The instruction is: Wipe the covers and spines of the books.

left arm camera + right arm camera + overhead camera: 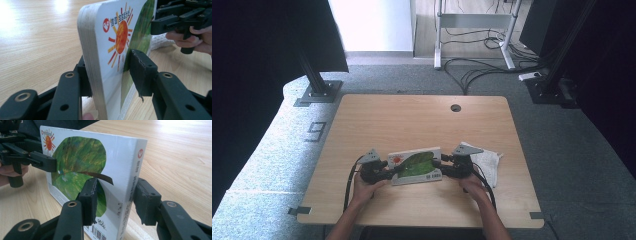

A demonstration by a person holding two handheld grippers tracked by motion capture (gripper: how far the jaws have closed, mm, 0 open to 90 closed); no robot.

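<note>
Currently, work in hand: a thick board book (416,165) is being gripped at both ends and stood on edge on the counter (422,120)
Left hand-held gripper (388,170): its pads are sitting on either face of the page-edge end, seemingly clamping it
Right hand-held gripper (443,166): its jaws are straddling the spine end, one pad pressing the cover, the other just beside the back
Progress: the two-sided hold is looking done; any lifting, carrying or opening is remaining
Nearby: a white cloth (488,162) is lying on the counter behind the right hand
Writing: red Chinese characters beside a sun picture, a red round logo, a barcode and tiny spine text, all proving unreadable
</note>
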